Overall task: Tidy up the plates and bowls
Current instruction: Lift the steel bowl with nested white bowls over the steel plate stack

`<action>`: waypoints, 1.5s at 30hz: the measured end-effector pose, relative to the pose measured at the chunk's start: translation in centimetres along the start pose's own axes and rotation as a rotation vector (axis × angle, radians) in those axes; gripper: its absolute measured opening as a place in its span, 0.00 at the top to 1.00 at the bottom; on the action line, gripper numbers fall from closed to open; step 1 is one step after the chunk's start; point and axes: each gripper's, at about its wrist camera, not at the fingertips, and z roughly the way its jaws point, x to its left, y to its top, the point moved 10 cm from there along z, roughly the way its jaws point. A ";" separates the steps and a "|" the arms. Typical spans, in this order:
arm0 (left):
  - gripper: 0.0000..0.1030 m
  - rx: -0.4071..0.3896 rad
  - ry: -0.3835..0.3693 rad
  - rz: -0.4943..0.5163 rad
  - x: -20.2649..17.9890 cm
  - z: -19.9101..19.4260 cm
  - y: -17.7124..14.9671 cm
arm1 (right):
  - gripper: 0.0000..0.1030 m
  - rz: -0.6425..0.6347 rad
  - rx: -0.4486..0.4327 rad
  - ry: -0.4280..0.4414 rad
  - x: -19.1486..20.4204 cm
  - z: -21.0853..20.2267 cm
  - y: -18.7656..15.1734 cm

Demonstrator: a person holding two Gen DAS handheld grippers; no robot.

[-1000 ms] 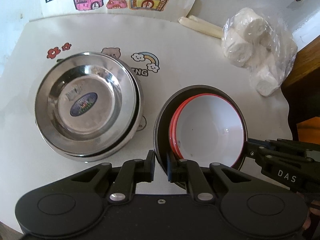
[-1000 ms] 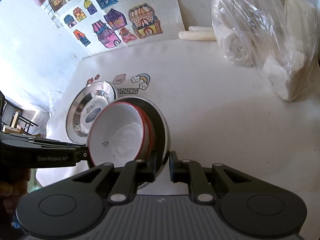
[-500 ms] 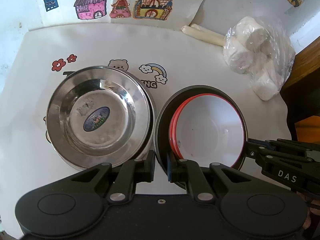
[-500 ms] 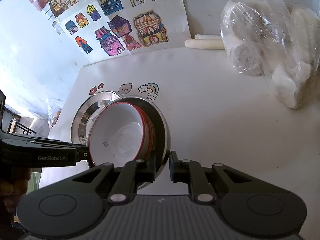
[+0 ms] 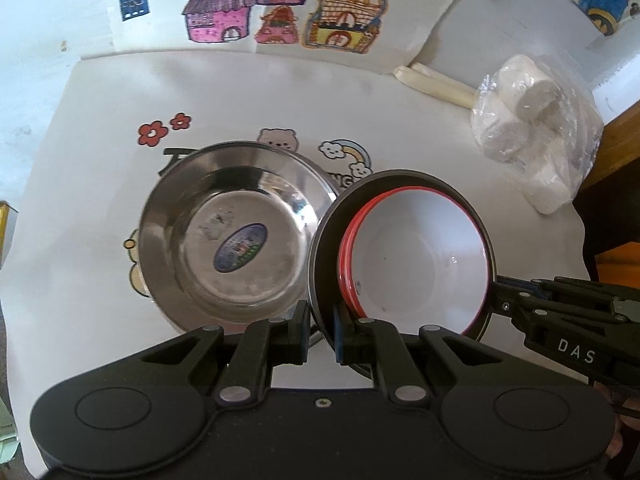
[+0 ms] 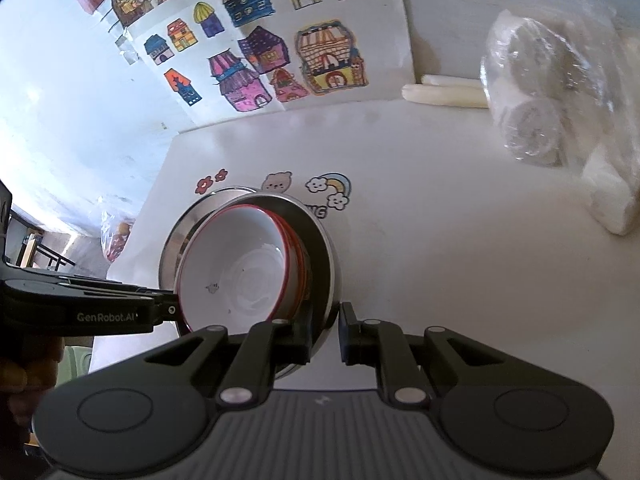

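Bare tabletop (image 6: 460, 280) lies open between steel dish (image 5: 224, 240) and bagged rolls (image 5: 536, 144).

Two steel bowls (image 5: 240, 236); several red-rimmed bowls (image 5: 420, 264)

A white inside and a red rim are shown by the bowl (image 5: 420, 256), which is nested in a dish (image 5: 320, 264) of dark inside and shiny steel outside. A mirror-bright steel plate (image 5: 236, 232) is marked with a blue oval sticker (image 5: 240, 247). The white tabletop (image 5: 100, 300) is printed with red flowers (image 5: 162, 130), a bear and a rainbow. Houses in pink, purple, orange and blue are drawn on the white sheet (image 5: 280, 4) at the far edge. The grippers are black.
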 end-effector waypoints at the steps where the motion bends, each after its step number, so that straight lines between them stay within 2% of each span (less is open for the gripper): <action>1: 0.90 0.000 0.001 -0.003 0.2 0.0 0.0 | 0.86 -0.004 0.001 0.001 0.3 0.2 0.1; 19: 0.90 -0.010 0.018 -0.041 4.6 -0.9 0.7 | 0.86 -0.040 0.000 0.023 3.0 2.8 1.1; 32: 0.90 -0.010 0.022 -0.040 8.4 -1.2 2.4 | 0.86 -0.038 -0.003 0.022 6.6 5.4 2.3; 45: 0.89 0.006 0.016 -0.023 9.8 -0.6 2.7 | 0.86 -0.018 -0.001 0.010 7.3 6.5 2.5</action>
